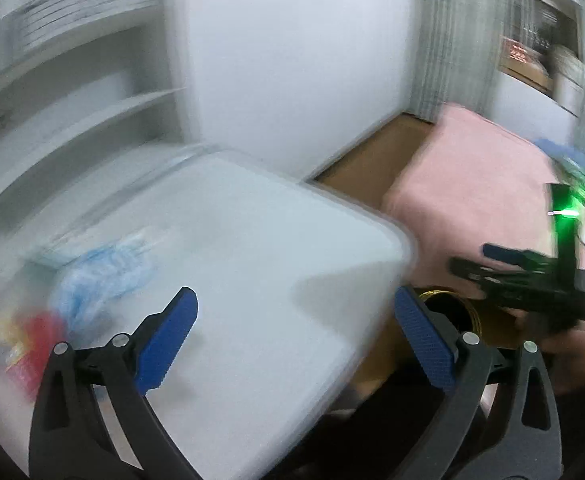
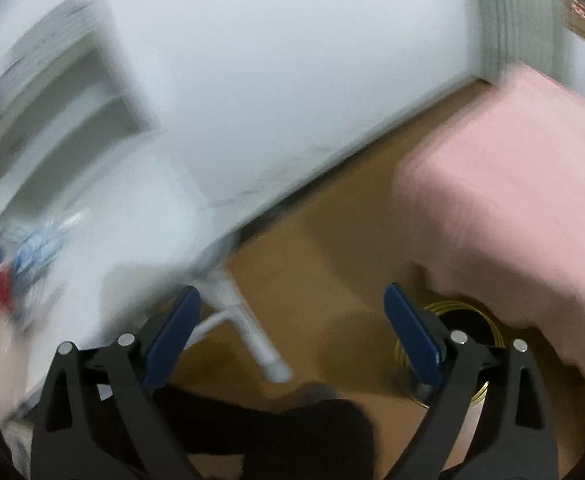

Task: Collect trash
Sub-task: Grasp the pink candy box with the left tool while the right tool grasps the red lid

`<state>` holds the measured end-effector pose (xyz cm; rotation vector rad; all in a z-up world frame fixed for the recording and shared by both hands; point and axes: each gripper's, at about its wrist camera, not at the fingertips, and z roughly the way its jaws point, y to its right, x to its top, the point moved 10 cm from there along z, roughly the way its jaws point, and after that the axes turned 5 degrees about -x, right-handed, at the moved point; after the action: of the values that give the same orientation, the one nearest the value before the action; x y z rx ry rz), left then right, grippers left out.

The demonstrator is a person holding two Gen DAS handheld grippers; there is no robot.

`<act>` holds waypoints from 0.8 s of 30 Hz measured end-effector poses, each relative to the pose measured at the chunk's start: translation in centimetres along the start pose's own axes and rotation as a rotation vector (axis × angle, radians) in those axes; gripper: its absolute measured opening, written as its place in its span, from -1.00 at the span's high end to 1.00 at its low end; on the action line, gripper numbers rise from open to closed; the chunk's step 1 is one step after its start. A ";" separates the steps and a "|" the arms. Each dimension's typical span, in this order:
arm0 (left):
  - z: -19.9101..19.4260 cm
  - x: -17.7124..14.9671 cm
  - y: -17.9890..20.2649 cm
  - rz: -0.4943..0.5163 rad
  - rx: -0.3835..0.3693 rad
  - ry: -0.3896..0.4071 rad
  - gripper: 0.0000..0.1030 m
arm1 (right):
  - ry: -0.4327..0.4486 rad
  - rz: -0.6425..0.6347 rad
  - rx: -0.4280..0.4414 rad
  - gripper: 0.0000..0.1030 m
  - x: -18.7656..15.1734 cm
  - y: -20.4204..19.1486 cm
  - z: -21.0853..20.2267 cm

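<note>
both hand-held grippers are released and empty: the left hand-held gripper (image 1: 296, 336) above the white table (image 1: 252, 240), with the blue and red trash (image 1: 92, 280) lying off its left finger, likely still uncollected; the right hand-held gripper (image 2: 292, 332) over bare floor (image 2: 332, 240), the gold-rimmed bin (image 2: 464, 320) just behind its right finger, seemingly where trash belongs.

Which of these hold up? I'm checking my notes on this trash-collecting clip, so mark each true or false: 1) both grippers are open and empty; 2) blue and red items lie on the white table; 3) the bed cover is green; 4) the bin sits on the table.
1) True: the left gripper and right gripper both stand open with nothing between their pads.
2) True: a blue crumpled item and a red item lie on the white table.
3) False: the bed cover is pink.
4) False: the gold-rimmed bin stands on the floor beside the bed.
</note>
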<state>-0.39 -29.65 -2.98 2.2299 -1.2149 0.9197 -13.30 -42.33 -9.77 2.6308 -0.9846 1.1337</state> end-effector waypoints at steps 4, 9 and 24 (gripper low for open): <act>-5.0 -5.5 -12.6 -0.219 0.190 -0.014 -0.86 | 0.009 -0.264 0.205 -0.74 0.3 -15.3 0.1; -8.7 -12.6 -21.6 -0.396 0.322 -0.039 -0.86 | 0.030 -0.570 0.337 -0.79 -0.7 -29.3 0.0; -8.6 -17.4 -25.0 -0.421 0.318 -0.097 -0.86 | 0.106 -0.977 0.174 -0.87 -0.5 -40.0 6.8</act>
<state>11.15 -1.39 -11.28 2.6650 -0.6213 0.8859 14.80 -13.02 -9.18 2.5564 0.4424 1.0610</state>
